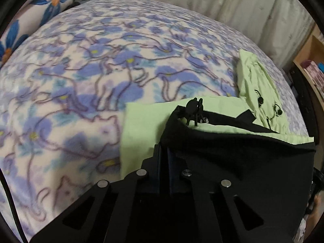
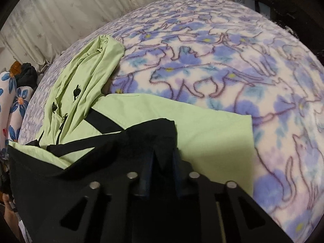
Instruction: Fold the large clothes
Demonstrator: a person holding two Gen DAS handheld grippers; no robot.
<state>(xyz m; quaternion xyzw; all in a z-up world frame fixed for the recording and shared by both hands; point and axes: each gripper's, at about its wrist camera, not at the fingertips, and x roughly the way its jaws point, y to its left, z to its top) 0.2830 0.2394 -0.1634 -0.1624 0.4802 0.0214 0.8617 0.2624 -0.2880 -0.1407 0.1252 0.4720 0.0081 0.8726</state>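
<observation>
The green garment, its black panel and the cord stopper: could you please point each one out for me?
green garment [image 2: 212, 127], right wrist view, on its flat folded part.
black panel [image 1: 232, 151], left wrist view, on the middle of the dark cloth.
cord stopper [image 1: 194, 107], left wrist view, on its round body.

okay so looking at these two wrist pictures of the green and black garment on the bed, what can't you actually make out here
- Left gripper fingertips, left wrist view: black hem drapes over them.
- Right gripper fingertips, right wrist view: buried under the same black fabric.
- Green garment, both views: its near part is hidden by the grippers, so its full shape is unclear.
- Blanket, left wrist view: print is blurred.
</observation>
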